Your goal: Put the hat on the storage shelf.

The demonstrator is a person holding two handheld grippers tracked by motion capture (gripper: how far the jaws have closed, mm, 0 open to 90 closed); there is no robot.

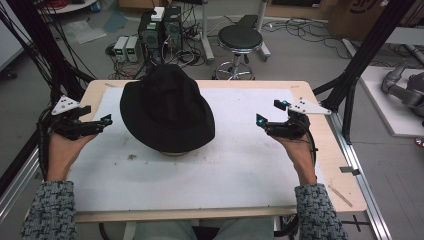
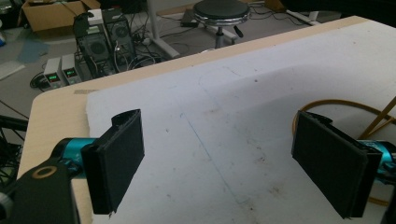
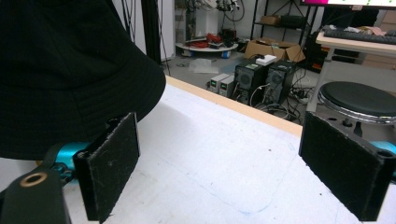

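Note:
A black brimmed hat rests on the white mat left of the table's middle, with a tan base peeking out under its front brim. My left gripper is held just left of the hat, apart from it, and its own view shows the left gripper open over bare mat. On the other side, my right gripper is held well clear of the brim. The right gripper is open too, and the hat looms at the upper left beyond its left jaw.
The wooden table shows around the mat. Beyond its far edge stand a round stool, computer towers and small power supplies amid cables. Black frame posts rise at the right. A yellow cable loops on the mat.

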